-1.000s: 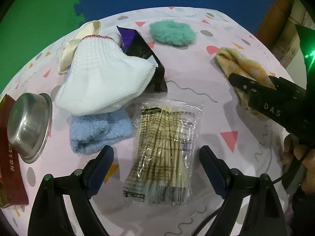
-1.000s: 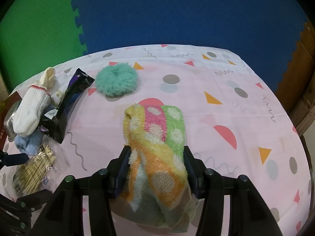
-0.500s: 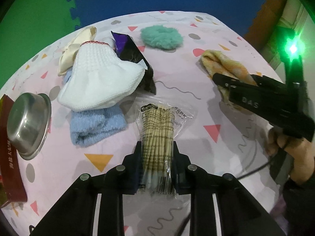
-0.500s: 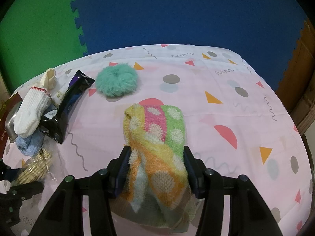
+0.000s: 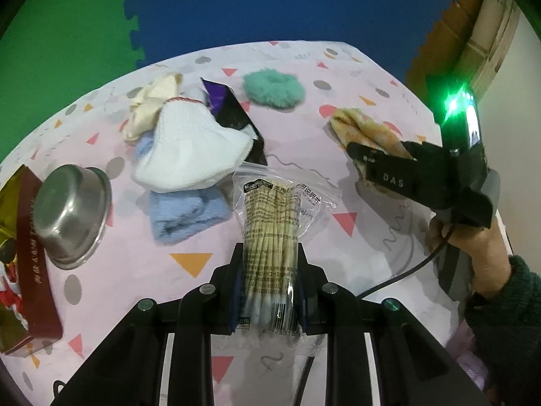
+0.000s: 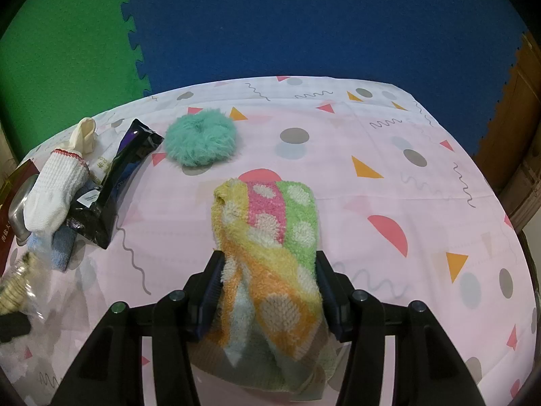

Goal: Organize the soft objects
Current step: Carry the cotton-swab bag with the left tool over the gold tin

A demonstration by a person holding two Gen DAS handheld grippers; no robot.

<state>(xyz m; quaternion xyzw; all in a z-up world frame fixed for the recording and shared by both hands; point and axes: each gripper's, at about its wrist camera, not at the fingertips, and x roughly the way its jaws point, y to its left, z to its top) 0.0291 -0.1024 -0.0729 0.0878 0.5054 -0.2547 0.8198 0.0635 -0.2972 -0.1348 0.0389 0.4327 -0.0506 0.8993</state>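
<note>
Clenched on a clear bag of cotton swabs, the left gripper has its pads pressed against the bag's lower sides, the upper part of the bag sticking out forward over the pink patterned tablecloth. Just beyond lies a folded blue towel, with a white knitted sock lying on it, a black-and-purple packet and a cream cloth behind. A steel bowl leans on a red box at left. A teal furry scrunchie sits farther back.

From the right wrist camera, the right gripper grasps a fuzzy striped, polka-dotted sock between its pads, the sock's far end resting on the cloth. The scrunchie is beyond it, apart; the packet and white sock lie at left.
</note>
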